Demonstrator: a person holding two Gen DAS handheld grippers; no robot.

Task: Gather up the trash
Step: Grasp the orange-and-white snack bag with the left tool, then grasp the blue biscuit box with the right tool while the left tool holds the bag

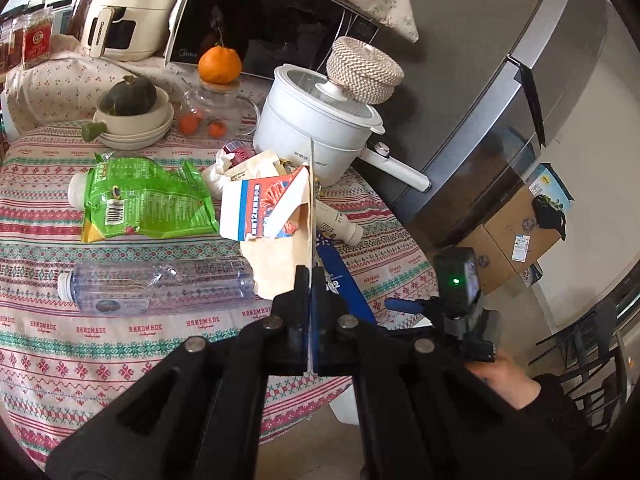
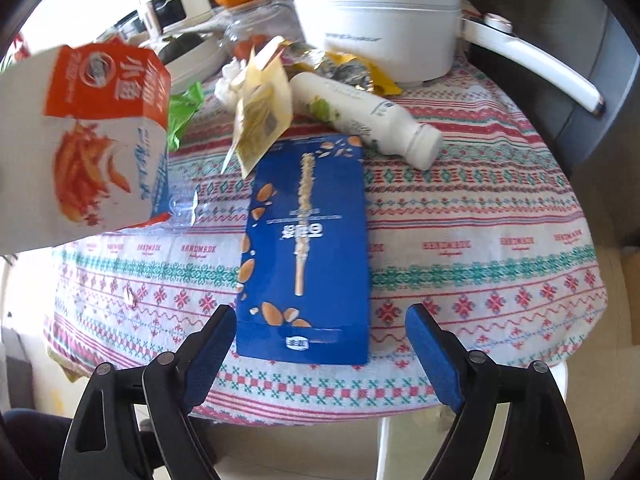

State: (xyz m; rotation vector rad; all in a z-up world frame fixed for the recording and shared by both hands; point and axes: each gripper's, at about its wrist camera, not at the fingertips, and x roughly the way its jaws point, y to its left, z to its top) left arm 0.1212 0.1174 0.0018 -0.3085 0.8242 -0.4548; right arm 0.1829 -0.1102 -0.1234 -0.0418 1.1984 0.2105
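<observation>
My left gripper is shut on the flap of an opened white, orange and blue snack carton and holds it above the table. The carton also shows at the left of the right wrist view. My right gripper is open, its blue pads on either side of the near end of a flat blue biscuit-stick box that lies on the tablecloth. Other trash lies around: a green snack bag, a clear plastic bottle, a white bottle and a beige wrapper.
A round table with a patterned cloth carries a white electric pot, a woven lid, stacked bowls with a squash, a glass jar with an orange on top, an air fryer and a microwave. A fridge and cardboard boxes stand to the right.
</observation>
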